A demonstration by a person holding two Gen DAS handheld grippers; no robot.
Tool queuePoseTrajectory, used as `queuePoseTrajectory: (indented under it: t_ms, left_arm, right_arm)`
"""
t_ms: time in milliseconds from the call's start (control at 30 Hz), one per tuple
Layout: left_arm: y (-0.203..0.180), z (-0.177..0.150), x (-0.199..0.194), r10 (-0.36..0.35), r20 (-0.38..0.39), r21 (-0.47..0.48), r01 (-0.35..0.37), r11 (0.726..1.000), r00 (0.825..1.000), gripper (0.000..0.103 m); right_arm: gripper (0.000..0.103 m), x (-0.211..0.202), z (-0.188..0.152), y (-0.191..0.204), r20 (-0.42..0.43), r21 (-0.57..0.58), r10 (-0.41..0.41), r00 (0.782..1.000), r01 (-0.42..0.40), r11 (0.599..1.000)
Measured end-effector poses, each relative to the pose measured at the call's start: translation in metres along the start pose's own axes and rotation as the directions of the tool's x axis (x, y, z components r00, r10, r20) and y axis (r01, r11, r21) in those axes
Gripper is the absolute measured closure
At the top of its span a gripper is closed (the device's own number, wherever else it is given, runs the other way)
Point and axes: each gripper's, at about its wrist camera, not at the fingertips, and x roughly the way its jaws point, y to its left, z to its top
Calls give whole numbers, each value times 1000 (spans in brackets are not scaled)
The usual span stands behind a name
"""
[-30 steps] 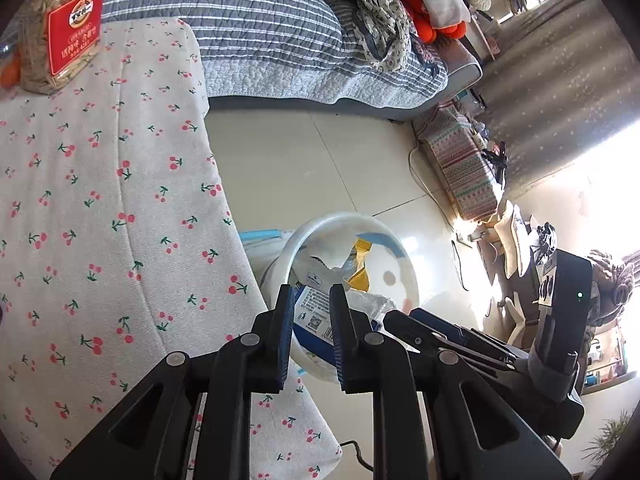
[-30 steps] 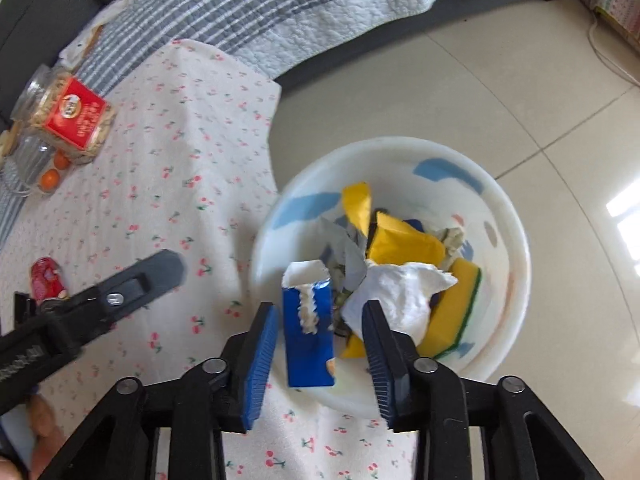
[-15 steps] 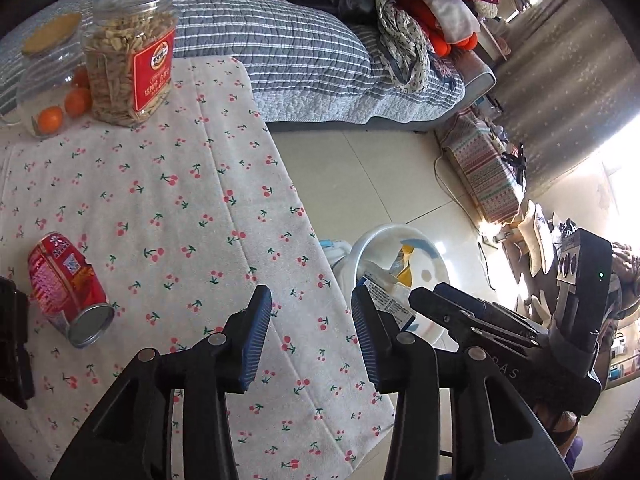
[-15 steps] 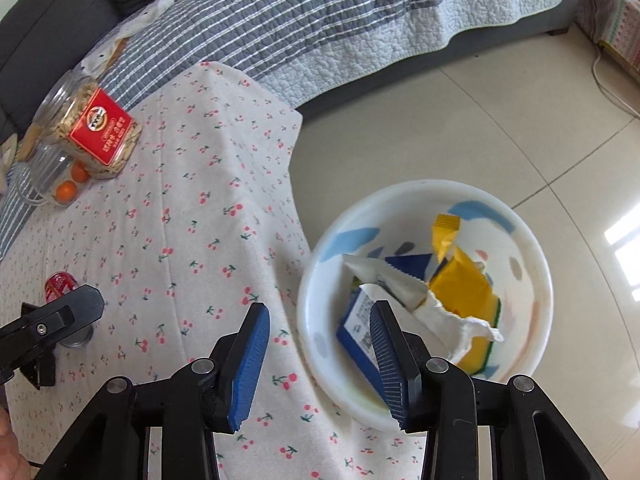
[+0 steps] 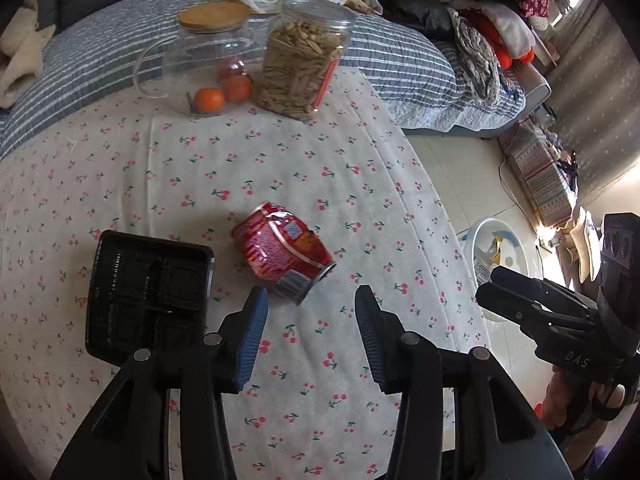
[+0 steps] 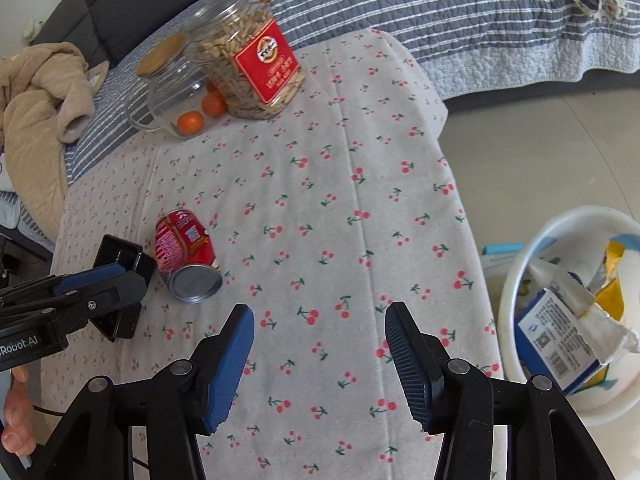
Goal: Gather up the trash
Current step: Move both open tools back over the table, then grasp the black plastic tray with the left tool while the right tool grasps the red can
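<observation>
The left gripper is hovering released and empty over the cherry-print table, its blue-padded jaws standing wide apart and pointing at a dented red can lying on its side just ahead. Half a second ago this gripper was further right, near the table's edge; it is now swinging in toward the can. Just left of the can, a black plastic tray is lying flat on the cloth. The right gripper is also released and holding nothing, hanging above bare cloth, having pulled back from the white bin on the floor beside the table. A second ago a blue carton was sitting between its jaws; that carton is now resting inside the bin among yellow wrappers, so that piece looks collected. At the far end of the table, a jar of seeds and a glass jug holding oranges are standing upright, probably not trash. The can and tray appear to be what remains.
</observation>
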Motion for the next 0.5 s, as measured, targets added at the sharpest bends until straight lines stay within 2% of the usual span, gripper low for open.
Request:
queuePoseTrajectory:
  t_ms: [233,500]
  left_arm:
    - [81,-9,-11,91,11,-97,-89,991,996,53]
    - [124,-18,4,91,-27,-137,-94,986,996,53]
  right_arm:
    - [42,28,-3,52,-34,-102,7,999,-10,995]
    - [40,57,-4,79,-24,-193,-102,994,96,976]
